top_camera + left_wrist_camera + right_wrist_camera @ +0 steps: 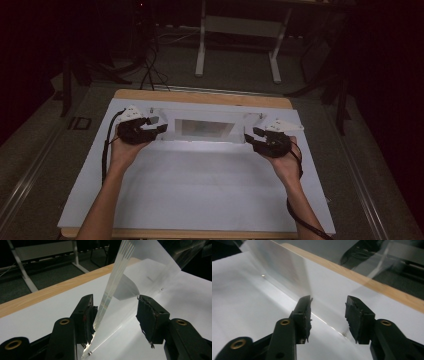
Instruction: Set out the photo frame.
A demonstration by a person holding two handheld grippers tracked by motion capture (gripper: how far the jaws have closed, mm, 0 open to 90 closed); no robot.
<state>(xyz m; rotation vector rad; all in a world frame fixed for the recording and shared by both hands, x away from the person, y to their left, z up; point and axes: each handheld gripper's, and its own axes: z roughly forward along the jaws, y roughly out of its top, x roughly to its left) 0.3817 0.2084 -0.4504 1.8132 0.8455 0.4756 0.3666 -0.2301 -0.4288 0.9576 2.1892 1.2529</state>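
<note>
Flanking the clear acrylic box [205,131], both grippers' jaws open.

The place reads as a dim lab or recording studio rather than a home: a wood-edged desk [200,96] covered by a white sheet [200,190] stands on grey carpet [235,70], lit from above while the surroundings stay dark. At twelve o'clock stands a white metal frame stand [240,30]; black cables [150,70] trail over the floor at eleven o'clock
</note>
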